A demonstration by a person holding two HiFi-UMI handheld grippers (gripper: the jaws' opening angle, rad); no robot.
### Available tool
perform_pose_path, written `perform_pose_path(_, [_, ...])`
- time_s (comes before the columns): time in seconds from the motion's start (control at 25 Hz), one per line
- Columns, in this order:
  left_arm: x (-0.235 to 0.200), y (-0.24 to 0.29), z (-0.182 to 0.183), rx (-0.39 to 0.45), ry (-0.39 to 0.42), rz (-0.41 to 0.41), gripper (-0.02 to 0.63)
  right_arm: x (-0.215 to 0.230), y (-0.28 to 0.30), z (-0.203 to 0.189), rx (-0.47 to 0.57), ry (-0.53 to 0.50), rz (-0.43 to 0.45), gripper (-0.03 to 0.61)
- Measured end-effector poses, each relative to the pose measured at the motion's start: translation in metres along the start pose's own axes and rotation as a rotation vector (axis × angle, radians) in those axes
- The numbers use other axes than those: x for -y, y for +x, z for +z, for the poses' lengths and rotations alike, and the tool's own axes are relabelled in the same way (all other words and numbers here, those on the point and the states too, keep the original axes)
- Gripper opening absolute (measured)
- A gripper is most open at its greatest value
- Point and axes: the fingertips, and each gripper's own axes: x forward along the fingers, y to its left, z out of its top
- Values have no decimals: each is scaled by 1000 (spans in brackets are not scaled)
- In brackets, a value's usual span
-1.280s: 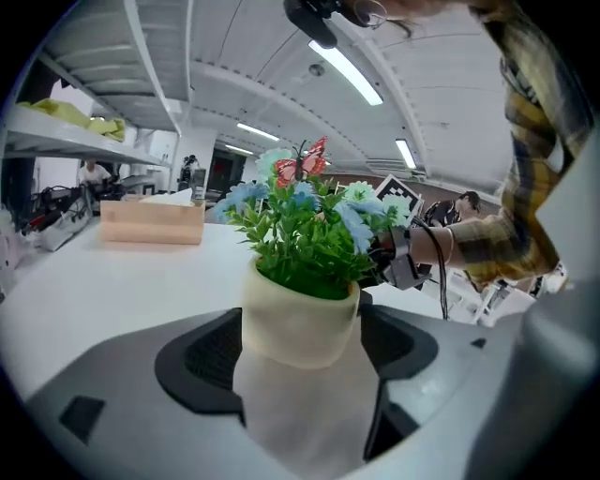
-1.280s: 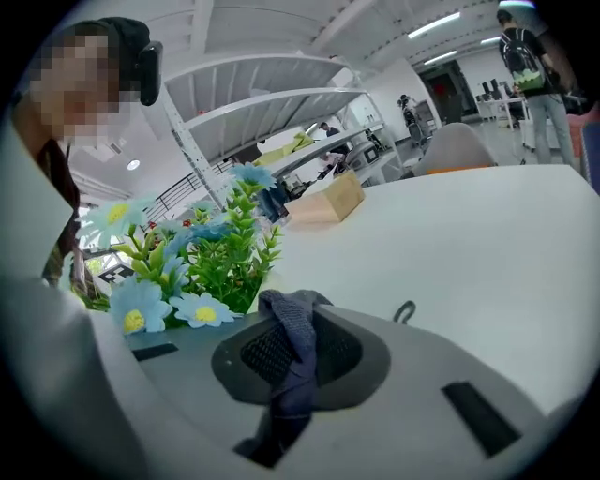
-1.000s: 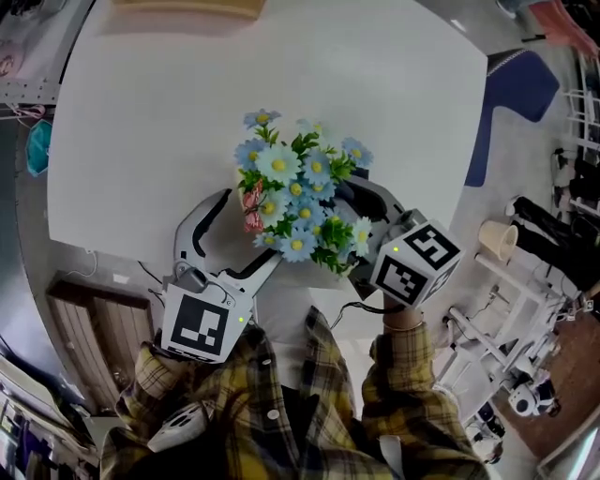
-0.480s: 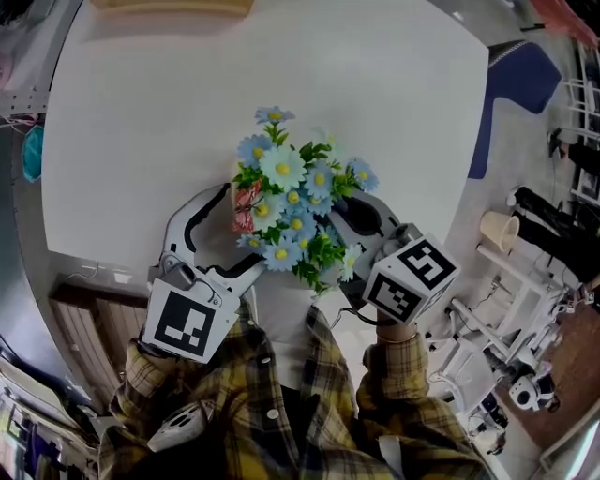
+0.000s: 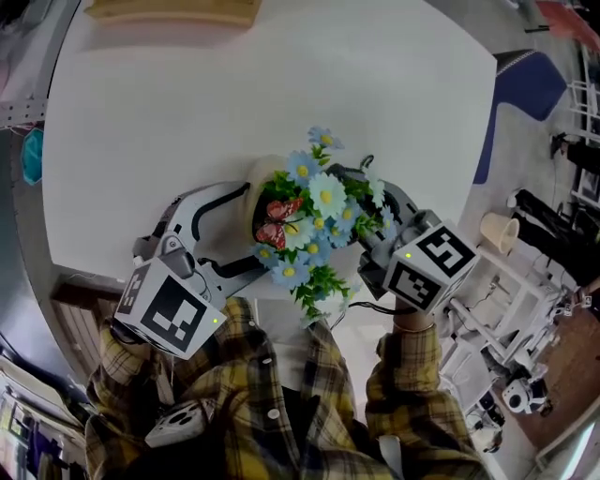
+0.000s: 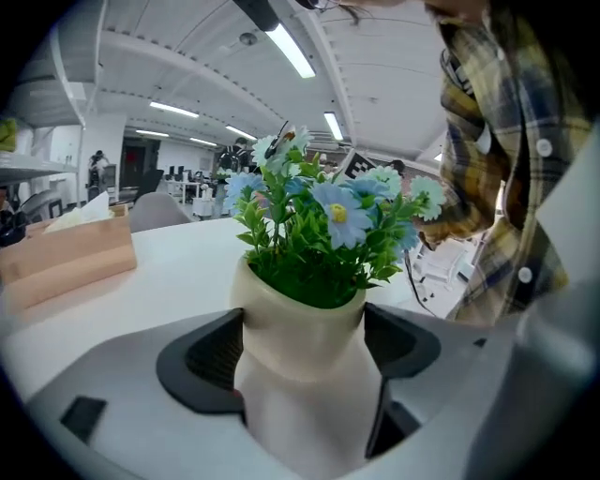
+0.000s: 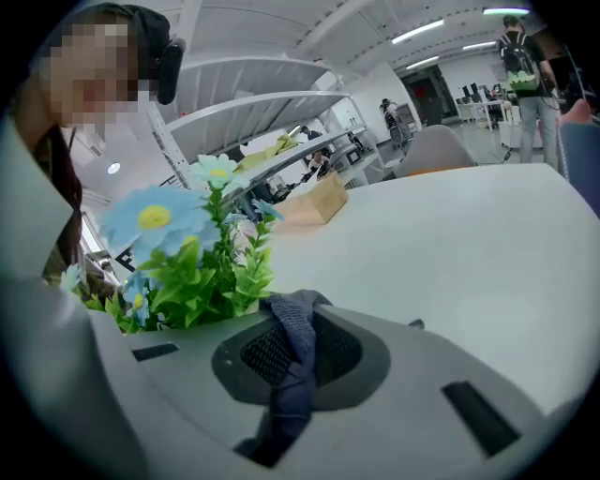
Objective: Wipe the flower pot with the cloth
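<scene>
- Counter: white, smooth and matt, with a rounded outline. Broad open room toward the far edge and both sides; little room at the near edge, close to the person's checked shirt.
- Left gripper: grey moulded plastic. Jaws spread round the flower pot, dark ribbed pads pressing its narrow waist from both sides.
- Right gripper: same grey shell, tucked under the foliage on the pot's right. Jaws pinched on the cloth.
- Flower pot: cream, smooth, waisted below a flared rim. Near the counter's near edge, between the two grippers; resting or lifted, cannot tell.
- Flowers: blue and white daisy heads over stiff green leaves, with a red butterfly among them.
- Tissue box: pale wood, straight-sided, at the far edge, well apart from the pot.
- Cloth: dark blue-grey, coarse weave, a crumpled fold poking out between the pads.
</scene>
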Motion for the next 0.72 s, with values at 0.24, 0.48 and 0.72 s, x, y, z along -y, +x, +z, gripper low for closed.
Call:
perform_pose_path(0.24, [6,-3,3,-69,142,-200,405,-6,11,16,-99,-172,130,15])
perform_pose_path(0.48, [1,-9,1,-140,278,-425,405,-27,29,20,-251,-262,391,15])
perform_pose_path(0.72, [0,-10,-8,-207,384,-585,405,-37,41,15,-342,-332,534,15])
